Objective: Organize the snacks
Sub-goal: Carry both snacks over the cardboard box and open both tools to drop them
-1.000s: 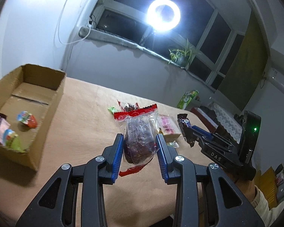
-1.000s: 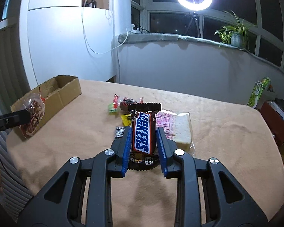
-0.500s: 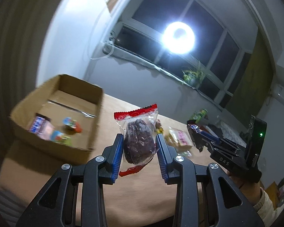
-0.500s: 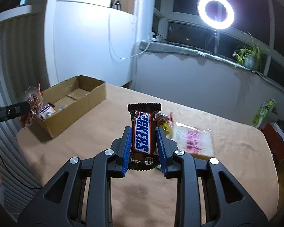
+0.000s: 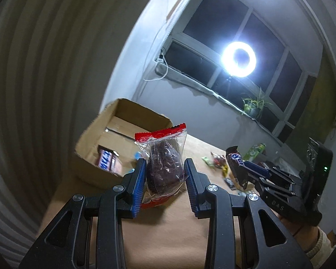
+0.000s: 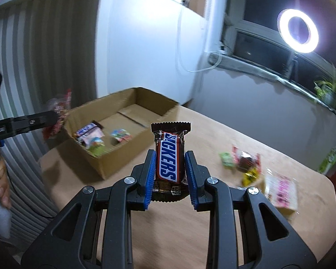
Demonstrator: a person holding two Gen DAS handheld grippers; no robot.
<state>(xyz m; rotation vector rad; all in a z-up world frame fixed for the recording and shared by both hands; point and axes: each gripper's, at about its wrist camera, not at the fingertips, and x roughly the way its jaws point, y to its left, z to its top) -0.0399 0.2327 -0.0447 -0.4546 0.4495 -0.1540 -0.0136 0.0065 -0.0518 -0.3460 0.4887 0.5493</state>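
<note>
Two hand-held grippers, each carrying a snack above a tan table (image 6: 190,235). The left gripper (image 5: 164,179) is clamped on a clear packet with a red top edge (image 5: 163,163), a dark round cake inside it, standing upright between the blue pads. In the left wrist view an open cardboard box (image 5: 105,139) sits at about eleven o'clock from that packet, on the far left part of the table, with a few wrapped snacks lying on its floor. The right gripper (image 6: 170,174) grips a brown Snickers bar (image 6: 169,154) by its sides, the bar upright with its crimped end on top. In the right wrist view the box (image 6: 114,121) lies at ten o'clock from the bar. Loose snacks (image 6: 246,163) rest on the table at about three o'clock, motion-blurred, among them what may be a pale packet with pink print (image 6: 281,190). A ring light (image 6: 298,30) glows before dark windows at one o'clock
</note>
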